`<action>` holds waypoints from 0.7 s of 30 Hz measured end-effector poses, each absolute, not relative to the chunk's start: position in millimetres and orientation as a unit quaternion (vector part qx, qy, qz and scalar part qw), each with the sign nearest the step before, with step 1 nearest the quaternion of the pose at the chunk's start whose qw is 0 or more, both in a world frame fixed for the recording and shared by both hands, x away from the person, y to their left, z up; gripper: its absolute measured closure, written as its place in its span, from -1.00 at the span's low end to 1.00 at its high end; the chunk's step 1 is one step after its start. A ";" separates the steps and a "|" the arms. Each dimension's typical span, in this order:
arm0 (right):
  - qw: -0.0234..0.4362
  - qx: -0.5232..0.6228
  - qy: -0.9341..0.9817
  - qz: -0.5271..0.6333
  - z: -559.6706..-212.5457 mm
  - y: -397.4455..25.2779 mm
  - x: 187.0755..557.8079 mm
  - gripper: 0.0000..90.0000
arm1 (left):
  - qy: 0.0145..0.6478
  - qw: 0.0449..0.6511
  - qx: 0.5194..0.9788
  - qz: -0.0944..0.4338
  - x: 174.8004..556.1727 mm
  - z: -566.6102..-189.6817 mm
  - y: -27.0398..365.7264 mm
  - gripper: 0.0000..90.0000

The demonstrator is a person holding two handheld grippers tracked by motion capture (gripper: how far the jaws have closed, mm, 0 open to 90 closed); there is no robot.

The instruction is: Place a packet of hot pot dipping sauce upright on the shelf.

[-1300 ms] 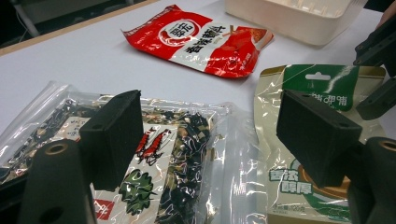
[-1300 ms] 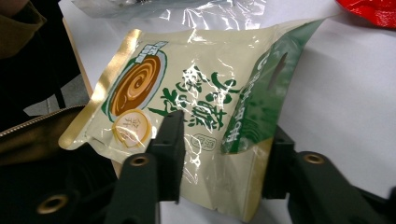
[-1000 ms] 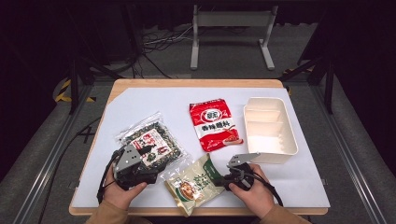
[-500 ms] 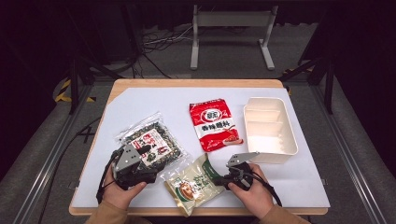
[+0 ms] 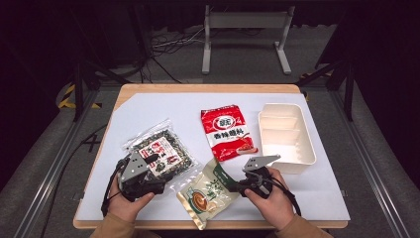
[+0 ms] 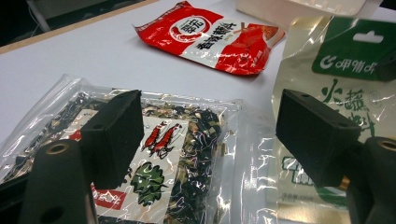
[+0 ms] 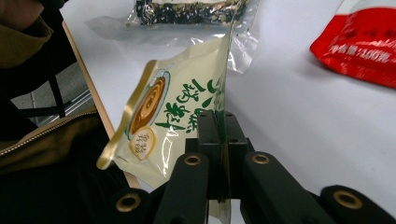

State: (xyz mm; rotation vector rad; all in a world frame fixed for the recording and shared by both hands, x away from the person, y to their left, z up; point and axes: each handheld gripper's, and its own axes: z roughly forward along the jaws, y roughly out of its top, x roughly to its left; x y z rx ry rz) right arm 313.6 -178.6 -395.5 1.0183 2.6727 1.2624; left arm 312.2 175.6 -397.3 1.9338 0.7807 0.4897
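Observation:
A cream and green pouch lies at the table's front middle. My right gripper is shut on its right edge. In the right gripper view, the pouch stands on edge, tilted up off the white table, pinched between the closed jaws of the right gripper. My left gripper is open and rests over a clear bag of dark seaweed. In the left gripper view, the left gripper has its jaws wide apart above the seaweed bag, with the pouch at the right.
A red seasoning packet lies flat at the table's centre. A white divided tray sits to its right, with nothing in it. The table's front wooden edge runs just below both hands.

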 end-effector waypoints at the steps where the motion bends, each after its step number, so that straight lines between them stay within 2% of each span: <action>1: 0.011 0.324 0.855 0.405 -391.3 -179.3 313.8 1.00 | 0.321 0.479 0.792 0.201 312.0 -397.1 175.7 -0.47; 21: 0.056 0.265 0.877 0.398 -322.7 -190.4 318.8 1.00 | 0.326 0.482 0.787 0.203 311.3 -395.7 178.7 -0.46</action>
